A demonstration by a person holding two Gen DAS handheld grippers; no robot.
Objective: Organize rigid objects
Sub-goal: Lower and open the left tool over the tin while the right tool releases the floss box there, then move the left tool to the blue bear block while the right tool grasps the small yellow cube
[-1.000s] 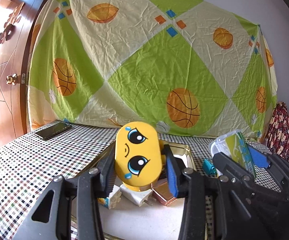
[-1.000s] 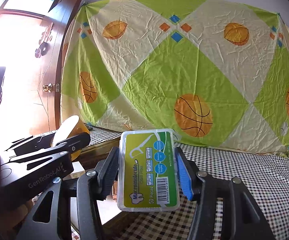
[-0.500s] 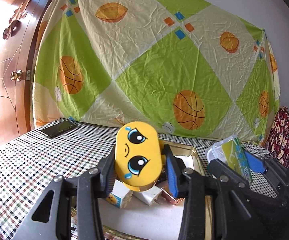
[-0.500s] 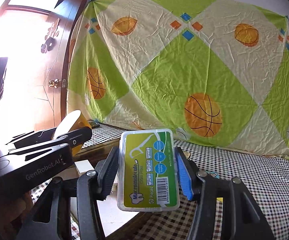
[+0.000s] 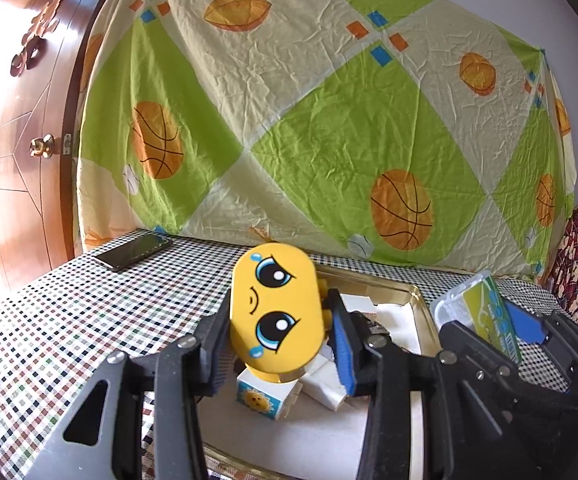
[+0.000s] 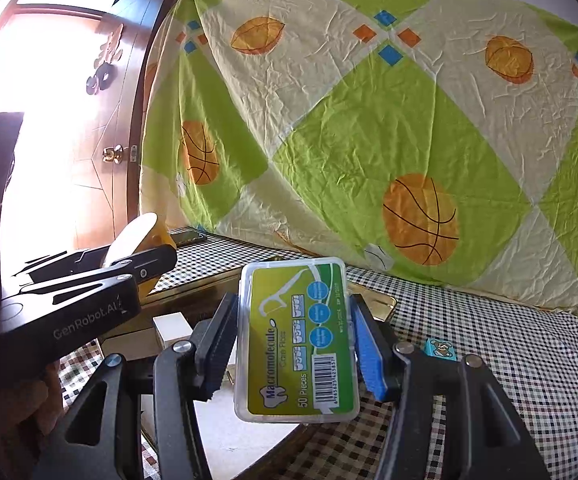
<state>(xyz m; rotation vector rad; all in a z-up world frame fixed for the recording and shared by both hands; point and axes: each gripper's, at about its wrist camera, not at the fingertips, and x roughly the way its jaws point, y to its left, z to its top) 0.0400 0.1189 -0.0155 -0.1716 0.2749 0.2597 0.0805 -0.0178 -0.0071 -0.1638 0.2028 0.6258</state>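
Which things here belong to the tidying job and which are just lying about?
Part of the job:
yellow oval cartoon-face case
clear plastic dental floss box with green label
gold metal tray
small white sun-printed cube

Just lying about:
black smartphone
basketball-print sheet
wooden door

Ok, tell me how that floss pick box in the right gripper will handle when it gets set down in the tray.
The floss pick box looks like a stiff clear plastic case, so the right gripper probably won't deform it. Its glossy sides may slip between the pads. Being flat and thin, it should tip onto its face if released on edge in the gold tray.
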